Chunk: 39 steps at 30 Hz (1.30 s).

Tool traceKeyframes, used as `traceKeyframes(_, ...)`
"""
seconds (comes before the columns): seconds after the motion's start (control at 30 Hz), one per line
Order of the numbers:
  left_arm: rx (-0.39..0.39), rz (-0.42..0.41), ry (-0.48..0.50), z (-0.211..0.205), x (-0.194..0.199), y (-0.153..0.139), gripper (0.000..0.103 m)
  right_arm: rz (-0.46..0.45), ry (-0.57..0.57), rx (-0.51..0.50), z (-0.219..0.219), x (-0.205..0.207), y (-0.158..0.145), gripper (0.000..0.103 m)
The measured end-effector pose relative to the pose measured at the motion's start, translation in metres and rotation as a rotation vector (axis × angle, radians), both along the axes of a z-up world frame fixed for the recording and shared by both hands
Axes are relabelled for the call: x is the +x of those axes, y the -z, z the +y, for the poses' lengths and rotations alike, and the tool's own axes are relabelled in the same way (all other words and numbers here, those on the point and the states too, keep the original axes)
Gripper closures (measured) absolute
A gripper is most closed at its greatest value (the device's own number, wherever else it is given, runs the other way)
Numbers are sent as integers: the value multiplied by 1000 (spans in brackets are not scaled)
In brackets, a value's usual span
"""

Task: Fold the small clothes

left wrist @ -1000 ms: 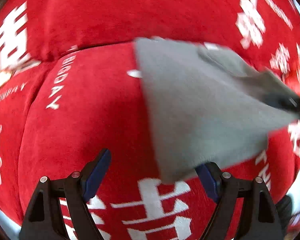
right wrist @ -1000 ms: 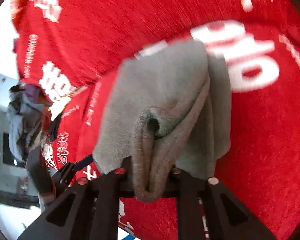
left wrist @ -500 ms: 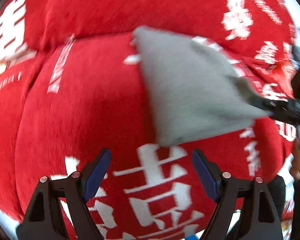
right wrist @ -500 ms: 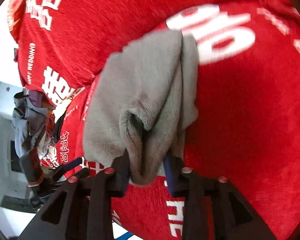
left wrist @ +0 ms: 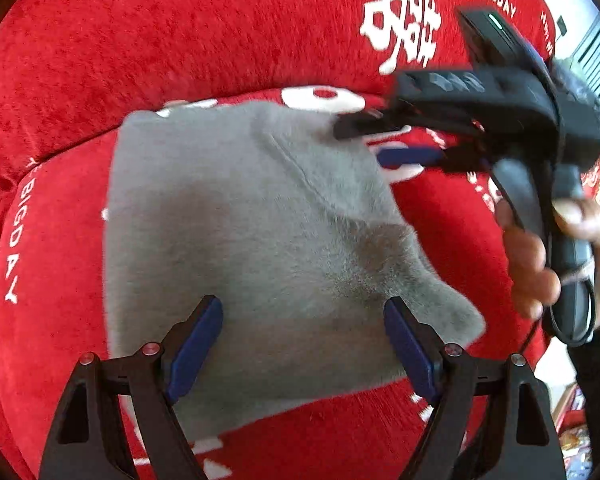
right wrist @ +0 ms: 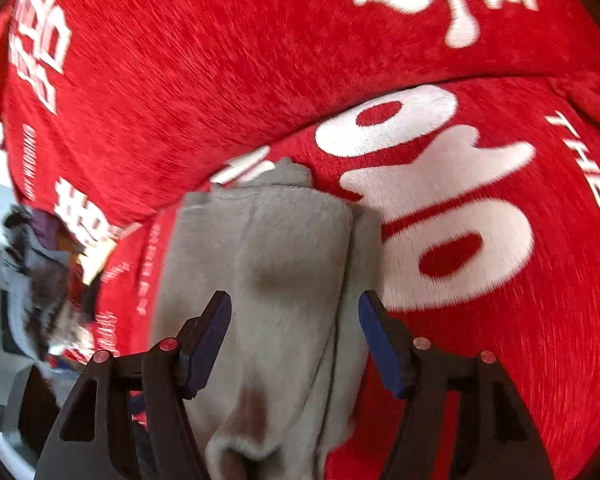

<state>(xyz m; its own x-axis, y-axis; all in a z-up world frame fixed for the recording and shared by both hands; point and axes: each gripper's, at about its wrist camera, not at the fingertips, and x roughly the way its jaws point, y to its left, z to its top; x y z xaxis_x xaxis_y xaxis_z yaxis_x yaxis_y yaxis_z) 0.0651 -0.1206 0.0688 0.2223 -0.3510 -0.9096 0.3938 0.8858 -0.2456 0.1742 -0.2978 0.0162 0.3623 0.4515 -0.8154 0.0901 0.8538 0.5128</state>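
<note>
Left wrist view showed the grey garment (left wrist: 260, 248) lying spread on the red cushion cover (left wrist: 180, 40) printed with white characters, just in front of the seam where the seat met the backrest; the left gripper (left wrist: 302, 344) hovered over its near edge with its jaws standing wide, nothing pinched between the blue pads (left wrist: 196, 340); the cloth lay beneath them, not held. At the garment's far right corner the right gripper (left wrist: 384, 144), carried by a hand (left wrist: 540, 256), was letting go; its jaws were opening, and the pads no longer pressed on the fabric. From the right wrist view the same tongs (right wrist: 294, 344) stood apart over the garment (right wrist: 260, 272), which ran between them without being clamped.

By my reading, the step in hand was the release after one fold had been laid; the piece looked doubled, with a seam or folded edge running diagonally across its top and a thicker layered strip along one side. The next move would probably call for taking a free edge and bringing it across to halve the shape again; which edge, I could not tell. The fabric seemed soft, fleecy and limp; its right corner jutted out unevenly, so some smoothing might be needed.
</note>
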Motion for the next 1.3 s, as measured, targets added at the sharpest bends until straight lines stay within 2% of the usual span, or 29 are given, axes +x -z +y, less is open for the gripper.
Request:
traceKeyframes(0.03,11,-17,4,-4,-3,1,19,-9,-18,-19,4,5,4,46)
traceKeyframes(0.07,13,-29,15,-8,-5,1,19,-20,-50,-48,10,10,6,77)
traceKeyframes(0.1,7,-29,26,-10,-6,1,19,-18,-91,-91,18,15,9,84)
traceKeyframes(0.13,0,-23,39,-14,-6,2,19,-27,-113,-118,23,16,8,86)
traceKeyframes(0.23,-31,0,69,-23,-6,5,19,-185,-183,-122,30,8,-23,94)
traceKeyframes(0.27,-17,-5,76,-26,-7,6,19,-223,-184,-138,28,7,-28,94)
traceKeyframes(0.3,-3,-14,86,-31,-8,8,19,-213,-172,-174,23,10,-25,94)
traceKeyframes(0.37,23,-28,103,-40,-10,9,19,-133,-153,-224,15,19,-5,94)
traceKeyframes(0.4,42,-36,109,-44,-12,9,19,-99,-157,-230,13,21,8,94)
traceKeyframes(0.43,56,-43,114,-47,-13,10,14,-91,-166,-232,14,21,14,94)
traceKeyframes(0.53,56,-47,121,-46,-16,9,11,-95,-138,-203,10,17,13,89)
traceKeyframes(0.57,55,-39,122,-45,-16,8,11,-79,-123,-183,6,16,11,83)
traceKeyframes(0.63,1,7,112,-32,-15,-5,11,-77,-79,-180,-4,10,2,76)
traceKeyframes(0.7,-104,13,73,-4,-18,-28,11,-117,-55,-205,-7,-9,-18,76)
traceKeyframes(0.77,-149,-14,38,18,-21,-40,11,-187,-87,-184,-5,-34,-39,74)
traceKeyframes(0.8,-155,-24,11,34,-21,-44,11,-228,-139,-156,2,-53,-51,72)
traceKeyframes(0.83,-146,-32,-21,49,-19,-44,11,-246,-172,-144,6,-63,-57,66)
traceKeyframes(0.87,-132,-31,-58,63,-16,-41,11,-270,-223,-140,18,-77,-63,56)
traceKeyframes(0.93,-111,9,-144,83,-5,-25,11,-289,-271,-149,39,-91,-63,45)
traceKeyframes(1.03,-107,91,-232,98,11,5,11,-246,-320,-145,57,-94,-43,45)
traceKeyframes(1.13,-7,171,-228,95,12,40,11,-171,-307,-211,59,-91,-10,48)
traceKeyframes(1.2,-38,186,-227,101,6,42,11,-163,-270,-174,47,-93,-5,50)
traceKeyframes(1.3,-65,136,-216,109,5,22,11,-153,-234,-167,35,-99,-26,49)
